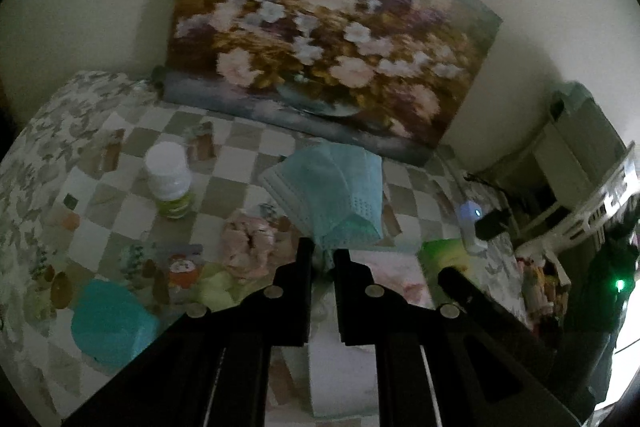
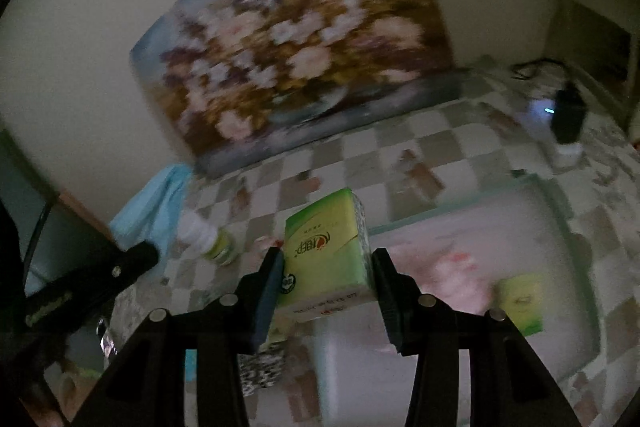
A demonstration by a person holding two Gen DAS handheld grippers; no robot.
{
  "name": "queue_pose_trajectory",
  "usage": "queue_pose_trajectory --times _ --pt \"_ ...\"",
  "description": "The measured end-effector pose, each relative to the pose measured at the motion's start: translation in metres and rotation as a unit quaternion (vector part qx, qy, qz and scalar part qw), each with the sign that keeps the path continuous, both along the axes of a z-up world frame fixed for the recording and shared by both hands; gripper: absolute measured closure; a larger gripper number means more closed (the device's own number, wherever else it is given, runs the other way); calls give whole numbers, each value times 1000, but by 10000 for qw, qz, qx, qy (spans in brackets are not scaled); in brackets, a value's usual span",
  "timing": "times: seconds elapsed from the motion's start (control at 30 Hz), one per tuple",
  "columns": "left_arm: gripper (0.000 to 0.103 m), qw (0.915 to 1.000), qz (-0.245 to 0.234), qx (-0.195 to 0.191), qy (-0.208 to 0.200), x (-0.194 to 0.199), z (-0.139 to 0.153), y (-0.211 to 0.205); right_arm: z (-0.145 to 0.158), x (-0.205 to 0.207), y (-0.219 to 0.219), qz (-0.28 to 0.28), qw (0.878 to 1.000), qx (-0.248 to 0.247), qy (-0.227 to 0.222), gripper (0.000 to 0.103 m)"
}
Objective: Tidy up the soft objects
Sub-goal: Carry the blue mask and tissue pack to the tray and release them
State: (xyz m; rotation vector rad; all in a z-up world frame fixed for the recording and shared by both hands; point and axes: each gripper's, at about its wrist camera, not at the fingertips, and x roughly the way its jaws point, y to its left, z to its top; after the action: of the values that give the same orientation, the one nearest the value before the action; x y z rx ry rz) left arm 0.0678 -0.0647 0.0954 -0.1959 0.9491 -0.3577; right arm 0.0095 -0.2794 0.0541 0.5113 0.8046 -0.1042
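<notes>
Masks (image 1: 332,187), a pale blue stack, hang clamped in the left hand-held gripper (image 1: 322,247) in front of the flower painting (image 1: 320,39). Below that painting, the right hand-held gripper (image 2: 326,267) clamps a green tissue pack (image 2: 326,247) above the checked worktop (image 2: 440,147).

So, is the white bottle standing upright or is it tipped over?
Upright. In the left wrist view the white bottle stands on the checkered cloth, cap on top.

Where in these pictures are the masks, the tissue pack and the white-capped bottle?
masks (image 1: 332,183): left wrist view, on the top blue mask of the bunch.
tissue pack (image 2: 326,251): right wrist view, on its green front face.
bottle (image 1: 166,169): left wrist view, on its white cap.
</notes>
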Motion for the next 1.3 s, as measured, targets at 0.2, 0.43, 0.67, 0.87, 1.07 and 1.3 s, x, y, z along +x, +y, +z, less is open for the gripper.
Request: queue_pose_trajectory --times 0.2,0.43,0.67,0.87,1.07,1.3 --pt "93 9984 -482 143 256 0 -20 -43 -11 -12 -46 -803 9941 -588 430 55" --pt "93 9946 -832 291 540 -7 -46 -78 -32 -19 -86 -1297 9865 -594 803 55" --pt "93 9925 -862 367 786 -5 -69 -90 -56 -21 -112 -1532 9828 -390 956 55" --pt "93 9893 -792 450 1135 4 -102 -97 -81 -14 -122 -1596 9797 -367 1158 55" --pt "93 9857 -691 365 1495 12 -129 -100 -95 -5 -124 -1543 9809 -348 1133 55" --pt "93 9828 -635 436 1677 17 -149 -104 -104 6 -121 -1432 9823 -456 1120 55"
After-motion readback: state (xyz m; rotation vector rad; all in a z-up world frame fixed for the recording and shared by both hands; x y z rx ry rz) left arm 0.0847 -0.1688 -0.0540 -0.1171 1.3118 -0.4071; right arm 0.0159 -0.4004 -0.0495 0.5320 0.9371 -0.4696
